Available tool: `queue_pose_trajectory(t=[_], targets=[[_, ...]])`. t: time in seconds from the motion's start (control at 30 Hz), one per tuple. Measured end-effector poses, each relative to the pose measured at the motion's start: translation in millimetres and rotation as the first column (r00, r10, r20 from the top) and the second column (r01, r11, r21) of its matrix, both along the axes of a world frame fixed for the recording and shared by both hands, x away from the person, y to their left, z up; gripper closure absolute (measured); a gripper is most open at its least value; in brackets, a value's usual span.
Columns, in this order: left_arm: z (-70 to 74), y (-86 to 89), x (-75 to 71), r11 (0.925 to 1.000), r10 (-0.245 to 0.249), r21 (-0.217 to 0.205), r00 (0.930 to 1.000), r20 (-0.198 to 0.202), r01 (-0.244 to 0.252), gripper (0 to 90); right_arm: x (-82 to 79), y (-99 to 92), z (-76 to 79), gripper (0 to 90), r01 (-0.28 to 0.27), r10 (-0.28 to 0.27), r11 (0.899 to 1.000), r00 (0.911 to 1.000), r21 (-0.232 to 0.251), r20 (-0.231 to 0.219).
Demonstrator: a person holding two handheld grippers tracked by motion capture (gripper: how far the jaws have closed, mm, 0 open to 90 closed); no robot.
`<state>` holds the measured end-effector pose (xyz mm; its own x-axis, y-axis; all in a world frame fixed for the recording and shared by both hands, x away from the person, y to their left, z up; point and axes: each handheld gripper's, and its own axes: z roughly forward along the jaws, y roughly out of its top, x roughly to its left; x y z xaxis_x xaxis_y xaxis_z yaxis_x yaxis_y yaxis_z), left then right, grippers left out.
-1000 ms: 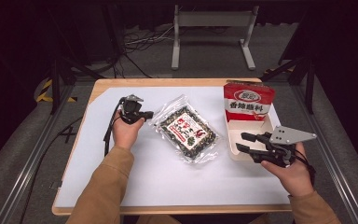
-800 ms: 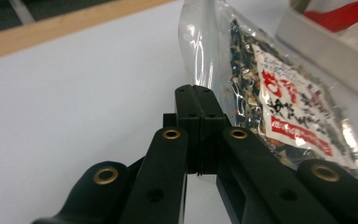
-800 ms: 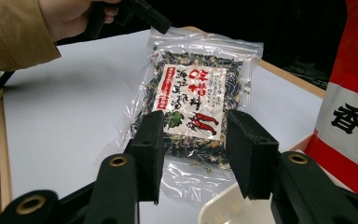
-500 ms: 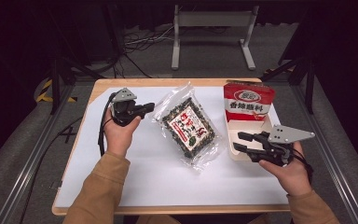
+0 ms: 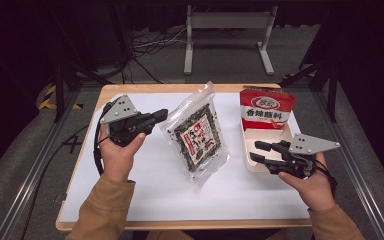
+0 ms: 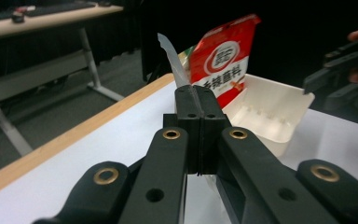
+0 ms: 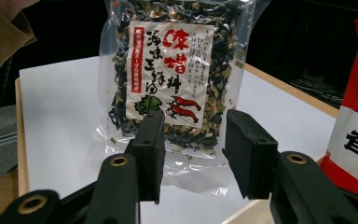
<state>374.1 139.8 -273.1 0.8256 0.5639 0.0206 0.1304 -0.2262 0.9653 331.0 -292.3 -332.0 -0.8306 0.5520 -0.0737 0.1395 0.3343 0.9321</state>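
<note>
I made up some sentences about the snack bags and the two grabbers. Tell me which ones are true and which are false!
1. The left gripper has its jaws shut on an edge of the clear bag. True.
2. The clear bag lies flat on the table. False: it is lifted at one edge and stands tilted up.
3. The red bag stands upright in the white tray. True.
4. The right gripper is squeezing the red bag. False: its jaws are open and hold nothing; they are over the white tray.
5. The clear bag holds dark dried bits and has a label with red writing. True.
</note>
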Motion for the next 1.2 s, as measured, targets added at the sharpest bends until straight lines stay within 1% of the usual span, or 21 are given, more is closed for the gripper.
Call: queue_pose_trajectory(t=[0.1,0.17,0.27,0.3,0.33,0.37,0.47,0.53,0.6,0.63,0.67,0.7,0.73,0.77,0.83,0.93,1.0,1.07,1.1,1.17,1.2], targets=[[2.1,-0.7,-5.3,0.9996,-0.029,-0.005,0.9996,0.006,0.029,90.0,0.7,2.0,0.9,57.4,-0.008,0.008,1.0,1.0,0.003,0.001],[2.6,-0.7,-7.8,0.9989,-0.044,-0.013,0.999,0.005,0.044,90.0,2.3,4.3,1.3,56.3,-0.016,0.016,1.0,0.9999,0.005,-0.007],[4.5,-2.0,-13.5,0.9969,-0.078,-0.01,0.9968,0.017,0.079,90.0,7.5,10.9,3.2,53.0,-0.031,0.031,0.999,0.9995,-0.01,-0.005],[4.5,-2.0,-13.5,0.9969,-0.078,-0.01,0.9968,0.017,0.079,90.0,9.2,13.3,4.1,51.9,-0.037,0.037,0.999,0.9993,-0.02,0.001],[5.9,-4.0,-17.7,0.9955,-0.095,-0.001,0.9951,0.029,0.095,90.0,10.7,15.7,5.1,51.9,-0.044,0.045,0.999,0.9989,-0.029,0.013],[6.2,-5.1,-19.6,0.995,-0.1,-0.002,0.9944,0.034,0.1,90.0,12.3,17.9,6.3,51.4,-0.056,0.057,0.998,0.9983,-0.033,0.017],[6.9,-6.6,-23.1,0.9935,-0.114,0.004,0.9926,0.042,0.114,90.0,16.6,21.5,9.6,48.5,-0.068,0.069,0.997,0.9973,-0.034,0.023],[7.6,-8.0,-25.7,0.9922,-0.124,0.003,0.991,0.048,0.124,90.0,20.9,23.5,13.5,46.2,-0.075,0.076,0.997,0.9969,-0.022,0.022],[8.5,-9.9,-28.9,0.9905,-0.137,0.006,0.9892,0.051,0.137,90.0,25.4,25.3,17.6,42.5,-0.077,0.077,0.997,0.9965,-0.013,0.033],[9.0,-12.0,-31.5,0.989,-0.148,0.006,0.9876,0.053,0.148,90.0,29.7,26.9,21.2,40.4,-0.069,0.07,0.997,0.9964,-0.029,0.047],[9.0,-12.0,-31.5,0.989,-0.148,0.006,0.9876,0.053,0.148,90.0,29.7,26.9,21.2,40.4,-0.069,0.07,0.997,0.9964,-0.029,0.047],[9.4,-13.3,-33.1,0.9881,-0.154,0.006,0.9866,0.055,0.154,90.0,32.3,27.5,23.5,39.7,-0.063,0.065,0.997,0.9971,-0.038,0.041],[9.7,-14.2,-34.2,0.9874,-0.158,0.007,0.9857,0.057,0.158,90.0,36.1,28.2,26.1,38.5,-0.061,0.062,0.997,0.998,-0.037,0.017],[9.9,-15.0,-35.3,0.9866,-0.163,0.005,0.9849,0.057,0.163,90.0,39.2,28.7,28.3,38.0,-0.062,0.062,0.997,0.998,-0.037,0.014],[10.6,-16.5,-37.4,0.9852,-0.171,0.007,0.9835,0.059,0.171,90.0,44.0,30.5,32.6,35.8,-0.061,0.062,0.997,0.9977,-0.055,0.028],[11.5,-18.8,-40.4,0.983,-0.184,0.011,0.9808,0.065,0.183,90.0,49.7,34.8,37.4,31.2,-0.064,0.067,0.994,0.9973,-0.088,0.032],[11.9,-20.3,-42.1,0.9813,-0.193,0.012,0.979,0.067,0.192,90.0,54.9,38.7,39.5,29.4,-0.084,0.087,0.991,0.9959,-0.103,0.024],[12.2,-21.5,-43.7,0.9794,-0.202,0.015,0.9771,0.067,0.201,90.0,56.1,39.6,39.6,28.8,-0.091,0.094,0.99,0.9953,-0.107,0.021],[12.3,-21.9,-44.0,0.9781,-0.208,0.017,0.9756,0.07,0.207,90.0,58.1,41.6,39.7,28.5,-0.107,0.109,0.988,0.9939,-0.115,0.015],[12.2,-22.6,-44.8,0.9768,-0.214,0.012,0.9745,0.067,0.214,90.0,60.0,44.6,40.9,28.3,-0.132,0.136,0.982,0.9904,-0.134,0.023],[12.3,-23.5,-45.5,0.9738,-0.227,0.008,0.9717,0.064,0.227,90.0,61.6,46.3,41.8,27.3,-0.145,0.149,0.98,0.9887,-0.137,0.019]])
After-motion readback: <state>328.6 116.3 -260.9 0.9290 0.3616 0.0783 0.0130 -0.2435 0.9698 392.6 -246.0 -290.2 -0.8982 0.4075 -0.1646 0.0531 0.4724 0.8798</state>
